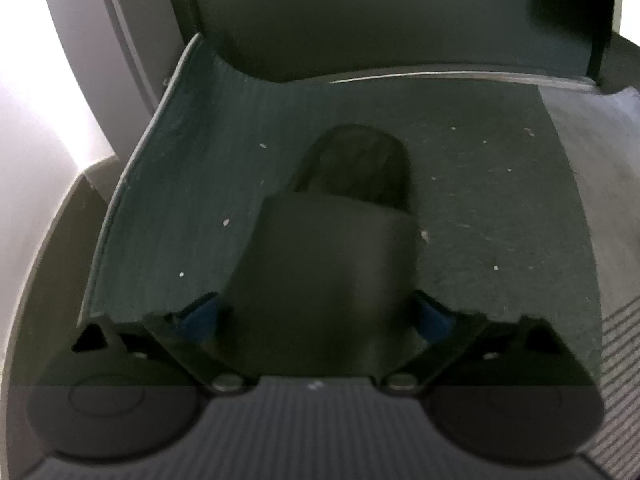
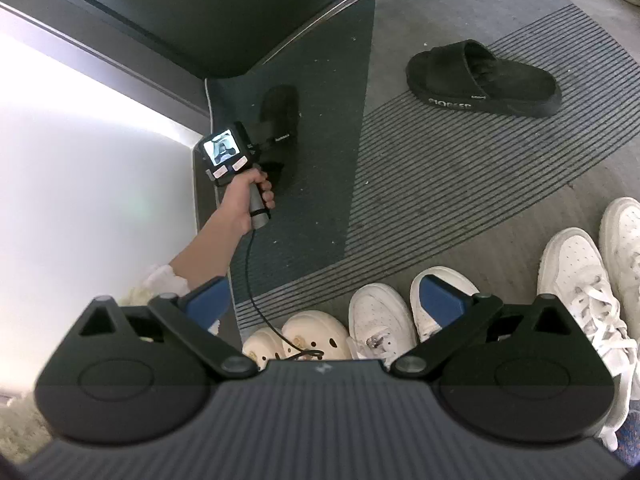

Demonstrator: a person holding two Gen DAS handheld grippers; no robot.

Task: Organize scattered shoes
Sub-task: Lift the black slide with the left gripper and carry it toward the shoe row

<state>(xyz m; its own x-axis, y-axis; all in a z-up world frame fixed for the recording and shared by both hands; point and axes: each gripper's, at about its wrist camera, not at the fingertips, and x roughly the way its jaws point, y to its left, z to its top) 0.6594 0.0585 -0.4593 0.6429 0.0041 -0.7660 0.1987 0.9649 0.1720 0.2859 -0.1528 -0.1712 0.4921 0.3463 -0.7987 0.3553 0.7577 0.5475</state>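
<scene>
Left gripper (image 1: 320, 312) closing on a black slide sandal (image 1: 332, 248) on the dark doormat (image 1: 192, 200), at 11 o'clock of the right view.

Its jaws are clamping the broad strap, soft and light, likely yielding; the second black slide sandal (image 2: 484, 78) is lying at 1 o'clock; right gripper (image 2: 328, 304) is hanging released above the white sneakers (image 2: 380, 320).

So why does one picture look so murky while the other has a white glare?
Left wrist view: dim and soft, the black fuzzy slipper blurred between the left gripper jaws. Right wrist view: brighter and sharper, but the white wall is blown out; straight edges bend from the fisheye.
</scene>
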